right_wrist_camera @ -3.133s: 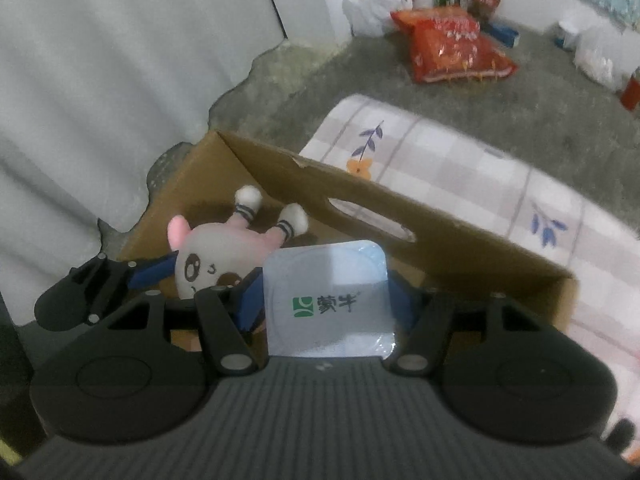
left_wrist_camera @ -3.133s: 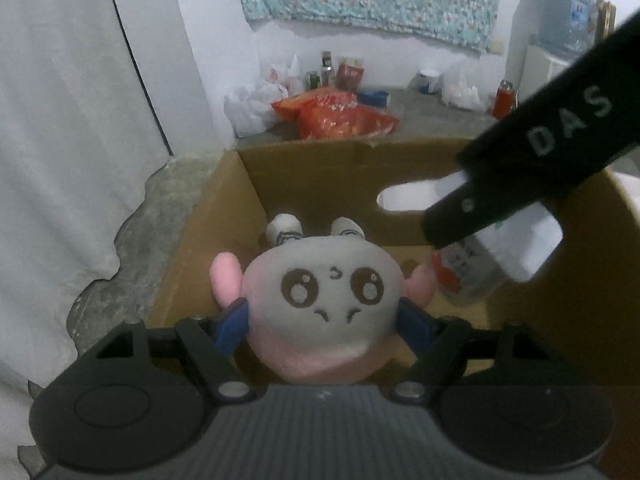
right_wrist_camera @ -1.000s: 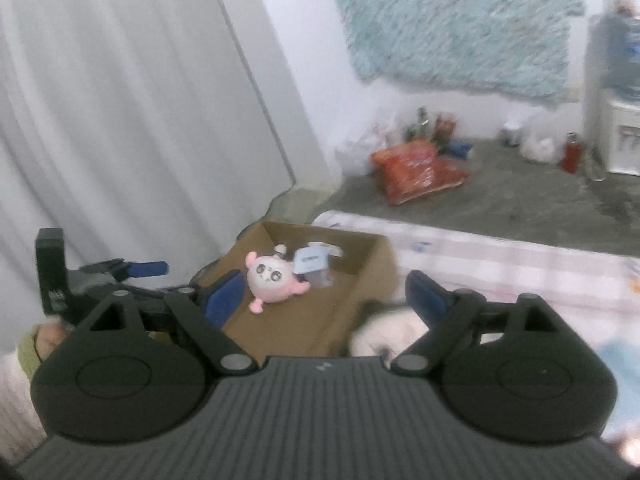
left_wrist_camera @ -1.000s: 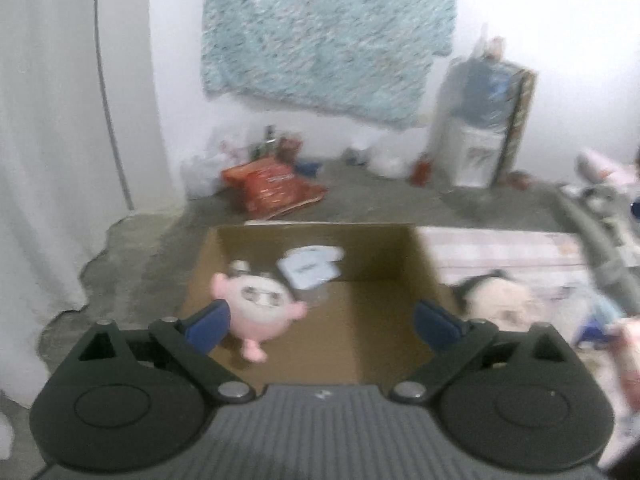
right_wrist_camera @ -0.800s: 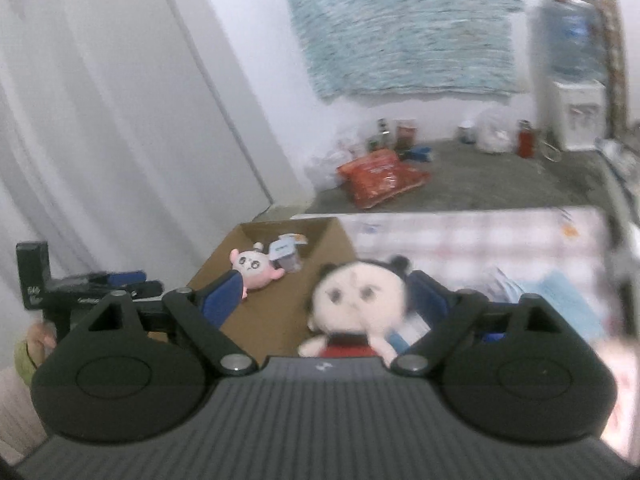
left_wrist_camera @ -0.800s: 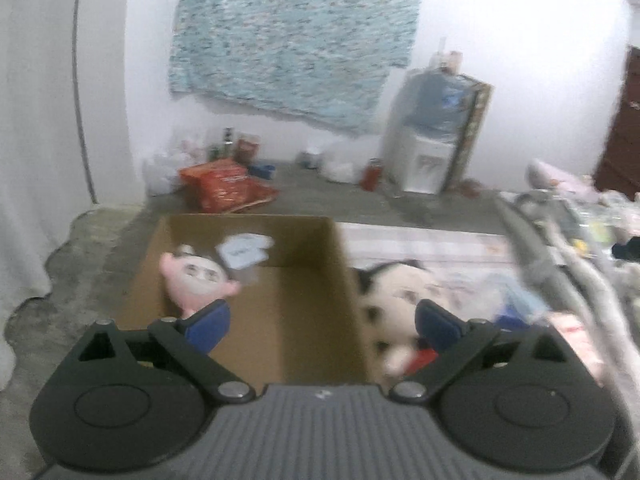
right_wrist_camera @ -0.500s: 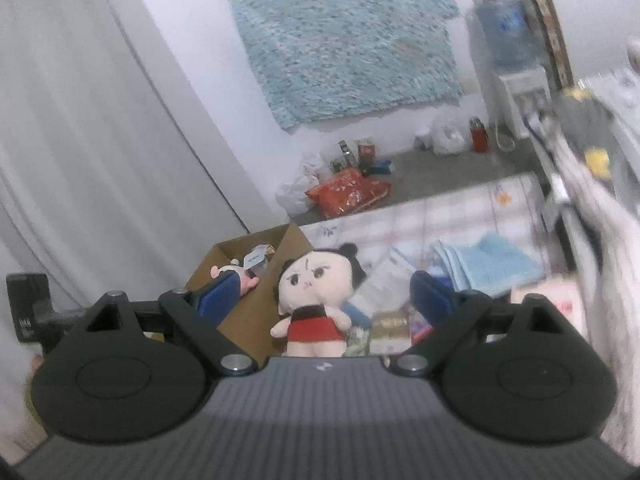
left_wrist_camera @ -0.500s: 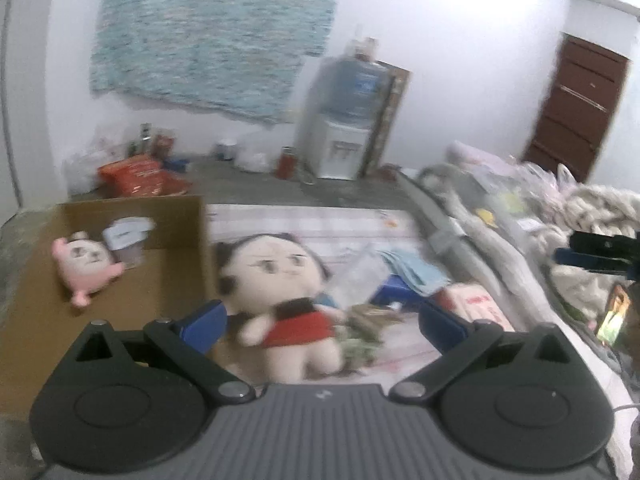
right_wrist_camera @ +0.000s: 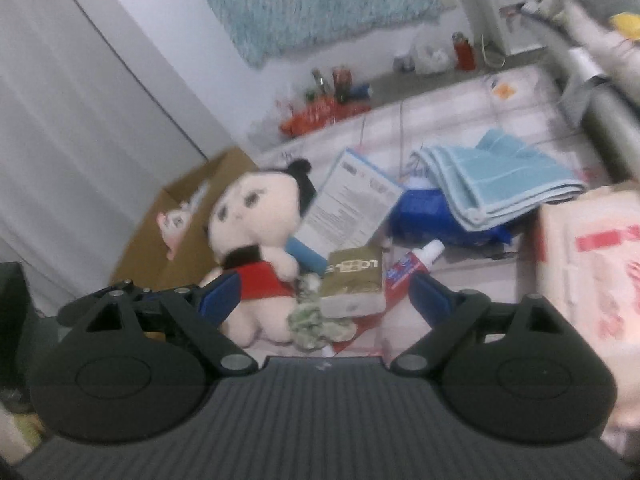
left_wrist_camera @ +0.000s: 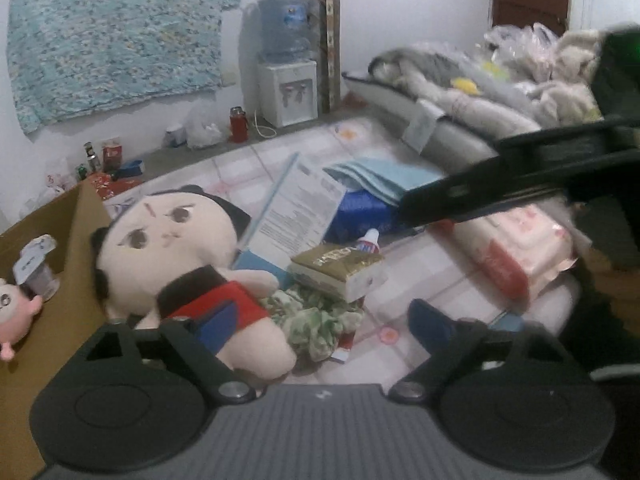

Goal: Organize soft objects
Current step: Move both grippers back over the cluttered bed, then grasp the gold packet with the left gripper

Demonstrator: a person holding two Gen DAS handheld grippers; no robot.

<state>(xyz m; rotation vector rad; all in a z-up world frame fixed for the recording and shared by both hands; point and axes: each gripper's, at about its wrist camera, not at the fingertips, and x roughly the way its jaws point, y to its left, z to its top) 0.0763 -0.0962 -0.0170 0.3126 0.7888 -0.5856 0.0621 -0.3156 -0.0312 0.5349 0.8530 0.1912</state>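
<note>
A doll (left_wrist_camera: 176,256) with a big pale head, black hair and red shorts lies on the checked mat beside the cardboard box (left_wrist_camera: 60,304); it also shows in the right wrist view (right_wrist_camera: 256,232). A green patterned cloth (left_wrist_camera: 316,316) lies by its legs. A small pink plush (left_wrist_camera: 12,308) and a foil-lidded cup (left_wrist_camera: 36,264) sit in the box. A folded light-blue towel (right_wrist_camera: 500,176) lies on a blue pack. My left gripper (left_wrist_camera: 320,320) is open and empty above the doll's legs. My right gripper (right_wrist_camera: 324,292) is open and empty over the cloth.
A paper sheet (left_wrist_camera: 300,208), a gold-topped packet (left_wrist_camera: 340,268), a toothpaste tube (right_wrist_camera: 416,264) and a pink wipes pack (left_wrist_camera: 520,248) clutter the mat. Bedding (left_wrist_camera: 480,80) is heaped at the right. A water dispenser (left_wrist_camera: 286,64) stands by the far wall.
Both grippers let go of the pink plush and the cup in the box, opened, and swung right and lower toward the doll and the clutter on the mat.
</note>
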